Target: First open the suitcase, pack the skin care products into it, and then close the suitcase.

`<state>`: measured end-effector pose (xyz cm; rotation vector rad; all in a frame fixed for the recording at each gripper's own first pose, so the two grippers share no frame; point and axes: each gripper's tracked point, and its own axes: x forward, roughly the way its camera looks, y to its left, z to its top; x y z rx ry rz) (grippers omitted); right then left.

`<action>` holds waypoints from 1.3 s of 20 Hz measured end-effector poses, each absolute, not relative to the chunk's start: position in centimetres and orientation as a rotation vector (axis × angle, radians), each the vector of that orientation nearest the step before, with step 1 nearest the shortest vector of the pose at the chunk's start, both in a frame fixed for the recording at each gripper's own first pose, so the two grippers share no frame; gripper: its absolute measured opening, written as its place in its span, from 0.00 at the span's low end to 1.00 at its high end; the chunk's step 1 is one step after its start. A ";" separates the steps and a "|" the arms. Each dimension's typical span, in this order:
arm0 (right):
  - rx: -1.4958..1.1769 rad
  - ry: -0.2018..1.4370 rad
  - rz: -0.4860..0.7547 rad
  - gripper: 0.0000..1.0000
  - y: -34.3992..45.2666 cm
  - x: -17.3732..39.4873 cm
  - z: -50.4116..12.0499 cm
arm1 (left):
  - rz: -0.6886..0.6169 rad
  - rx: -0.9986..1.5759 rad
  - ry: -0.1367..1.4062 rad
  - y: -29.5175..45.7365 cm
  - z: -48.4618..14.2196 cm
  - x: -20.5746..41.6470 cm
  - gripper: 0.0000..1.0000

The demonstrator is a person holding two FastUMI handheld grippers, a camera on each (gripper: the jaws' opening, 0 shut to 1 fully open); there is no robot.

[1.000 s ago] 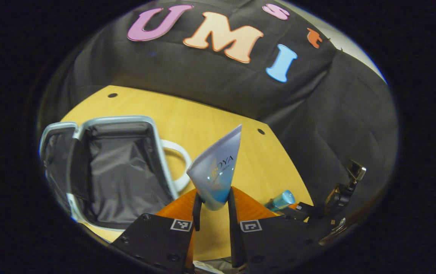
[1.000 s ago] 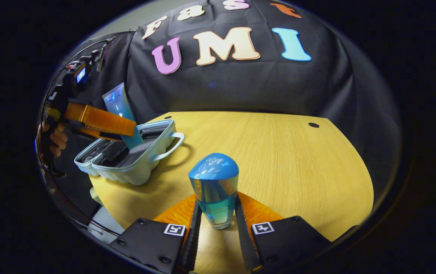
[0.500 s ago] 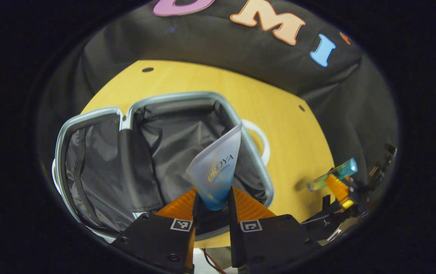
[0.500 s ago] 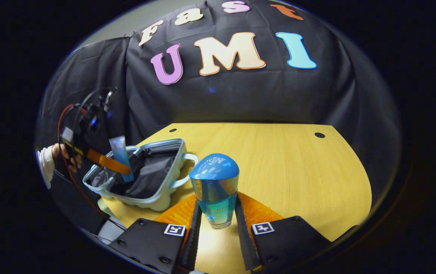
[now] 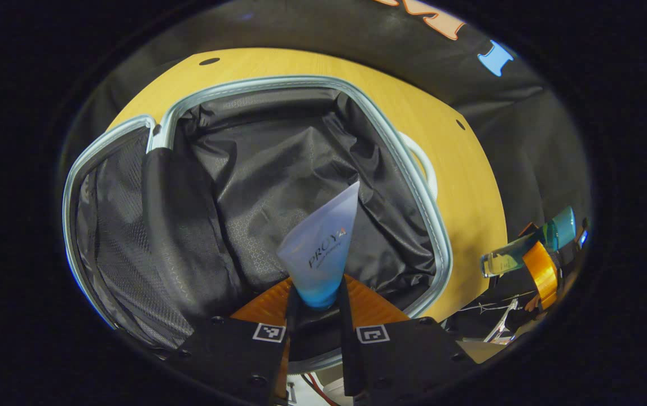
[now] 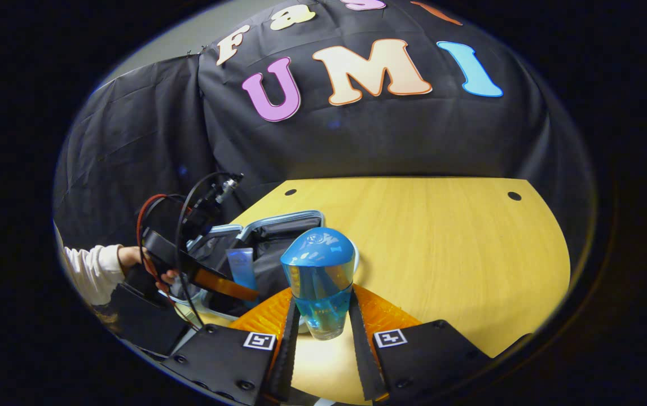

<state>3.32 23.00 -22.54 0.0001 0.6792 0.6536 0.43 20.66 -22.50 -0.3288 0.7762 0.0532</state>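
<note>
Suitcase (image 5: 131,225) now right under my left gripper (image 5: 315,316), much nearer than second ago; open, dark lining ahead of fingers. Left fingers clamped on tube (image 5: 323,248), its flat end pointing down into main compartment. Drop looks close. Right gripper (image 6: 321,338) pinching blue-capped bottle (image 6: 318,282), carried in toward case from its side, above table (image 6: 441,254). Mesh divider left of my left fingers; rim just beneath them, possibly in way. White-sleeved hand (image 6: 137,262) on left tool.
</note>
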 end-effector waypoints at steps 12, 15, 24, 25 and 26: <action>-0.017 0.772 0.777 0.48 31.9 2.7 -24.9 | 0.146 -0.318 0.556 24.1 -15.9 -2.3 0.96; -0.046 0.822 0.787 0.48 33.3 3.1 -27.1 | 0.190 -0.329 0.513 25.7 -14.5 -4.9 0.97; -0.135 0.965 0.739 0.49 34.4 2.3 -33.6 | 0.357 -0.470 0.434 32.2 -13.8 -13.1 0.97; -0.140 0.974 0.734 0.49 34.4 2.2 -34.0 | 0.364 -0.489 0.419 32.7 -14.0 -13.7 0.97; -0.120 0.972 0.726 0.46 34.6 2.2 -33.8 | 0.368 -0.512 0.394 33.3 -14.0 -14.1 0.97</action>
